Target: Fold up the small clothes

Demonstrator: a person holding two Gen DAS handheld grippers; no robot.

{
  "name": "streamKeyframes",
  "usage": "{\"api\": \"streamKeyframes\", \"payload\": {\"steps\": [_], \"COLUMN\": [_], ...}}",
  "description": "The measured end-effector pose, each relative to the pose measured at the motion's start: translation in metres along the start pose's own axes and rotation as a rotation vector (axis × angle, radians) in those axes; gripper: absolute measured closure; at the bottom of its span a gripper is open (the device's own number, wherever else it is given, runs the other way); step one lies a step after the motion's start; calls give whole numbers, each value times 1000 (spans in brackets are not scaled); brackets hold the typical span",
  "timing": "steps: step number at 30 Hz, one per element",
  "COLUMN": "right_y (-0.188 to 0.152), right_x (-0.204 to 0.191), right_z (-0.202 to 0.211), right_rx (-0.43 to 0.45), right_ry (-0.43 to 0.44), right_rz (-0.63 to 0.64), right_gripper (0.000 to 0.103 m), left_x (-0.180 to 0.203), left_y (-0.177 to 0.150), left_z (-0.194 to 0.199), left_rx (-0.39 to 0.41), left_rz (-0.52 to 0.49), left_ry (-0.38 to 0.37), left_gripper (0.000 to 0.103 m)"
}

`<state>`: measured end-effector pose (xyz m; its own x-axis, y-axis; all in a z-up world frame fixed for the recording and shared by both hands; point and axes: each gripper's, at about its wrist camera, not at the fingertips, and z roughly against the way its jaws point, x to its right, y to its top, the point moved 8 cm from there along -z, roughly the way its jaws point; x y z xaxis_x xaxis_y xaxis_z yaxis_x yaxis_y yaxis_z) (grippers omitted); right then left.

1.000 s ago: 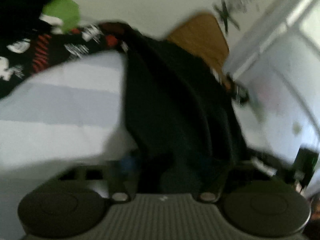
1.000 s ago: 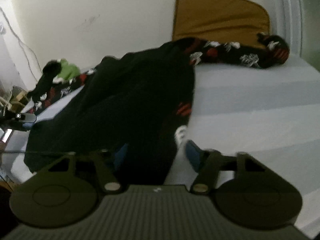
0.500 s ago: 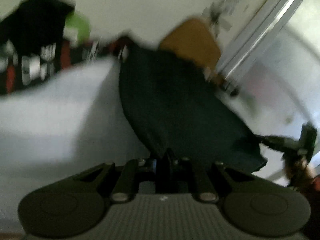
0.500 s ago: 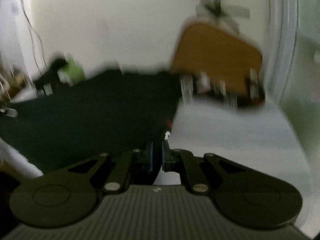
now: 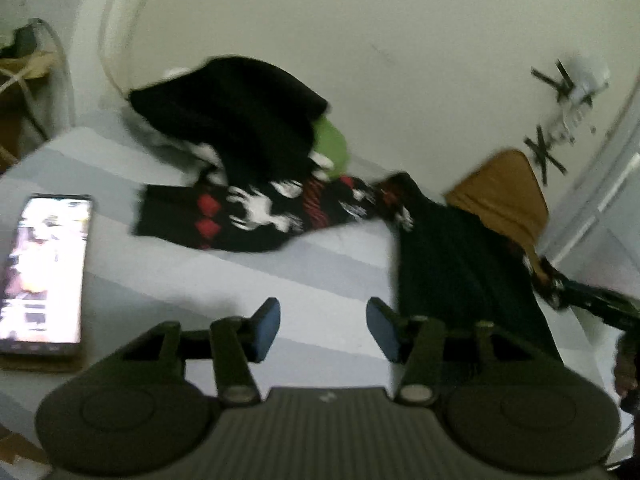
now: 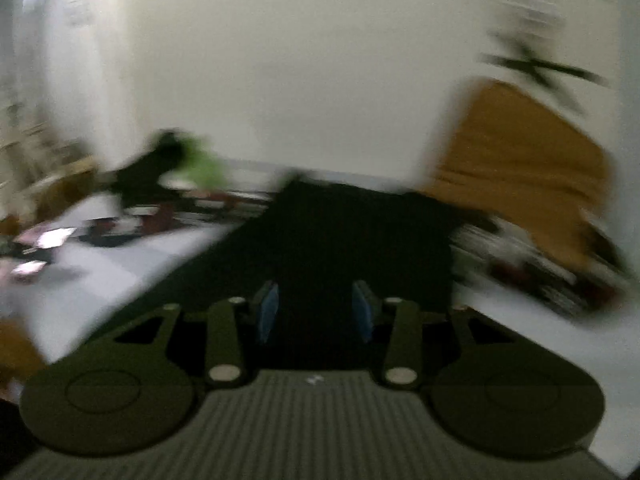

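A plain black garment (image 5: 460,276) lies flat on the striped bed sheet (image 5: 280,280), to the right of my left gripper (image 5: 322,330). That gripper's jaws are opening, with only sheet between the blue pads. In the right wrist view, which is blurred, the same black garment (image 6: 352,232) spreads ahead of and under my right gripper (image 6: 314,312), whose jaws are opening with no cloth pinched between them. A black cloth with red and white patterns (image 5: 256,216) lies farther back. The right gripper (image 5: 592,304) shows at the left view's right edge.
A lit phone (image 5: 44,268) lies on the sheet at the left. A heap of black and green clothes (image 5: 256,120) sits against the wall. A mustard pillow (image 5: 504,196) (image 6: 528,168) leans at the head of the bed. Cables hang at the left wall.
Both grippers were shut on the black garment's edge half a second ago; both have let go and lifted back. The garment now lies flat on the bed.
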<state>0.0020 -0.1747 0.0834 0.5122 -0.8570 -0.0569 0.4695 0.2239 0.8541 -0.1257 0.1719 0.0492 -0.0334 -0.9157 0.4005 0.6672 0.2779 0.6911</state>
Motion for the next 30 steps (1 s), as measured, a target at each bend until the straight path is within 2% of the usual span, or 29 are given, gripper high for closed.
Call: {"api": "streamKeyframes", "payload": {"steps": [3,6,9,11,14,16,17,18,20,21,25,28,30], "right_y": [28,42,55,64,69,66,60,55,58,57,71,135,190], "right_x": [-89,-178,-250,-285,-321,-335,-337,-337,-334,-333,-332,-317,-295], "right_z": [-61,-119,-177,-219,-272,-298,-310,-318,-314,-303,-231,-165,-127], "right_rx": [-13,-36,-86,-122,-211,-254,-285,-332,-412,-429,-327,-130,24], "right_ry": [203,383,481,504,530,488,458,457,535,563,614,655,633], "right_rz": [146,300,426,479,560,643,693,710,624,600,616,537,453], "right_gripper": [59,57,57,57,51,47,49,57,96,96,97,97,97], "left_x": [-18,-36,-55,-66,-78,-83,-83,-84,-84,-85,-86,-75,-62], "left_y": [2,-4,-7,-10,-14,-15,-15,-15,-14,-14,-10,-7,-4], "left_z": [16,32,41,45,47,48,48,48,48,47,36,29,26], "left_rx": [23,39,49,55,63,69,72,75,81,81,66,58,60], "left_rz": [28,59,92,121,169,185,185,178,161,156,169,163,141], "left_ry": [17,21,28,29,21,11,9,10,11,10,-2,-19,-36], "left_gripper": [50,48,45,44,44,43,43,42,37,37,36,36,36]}}
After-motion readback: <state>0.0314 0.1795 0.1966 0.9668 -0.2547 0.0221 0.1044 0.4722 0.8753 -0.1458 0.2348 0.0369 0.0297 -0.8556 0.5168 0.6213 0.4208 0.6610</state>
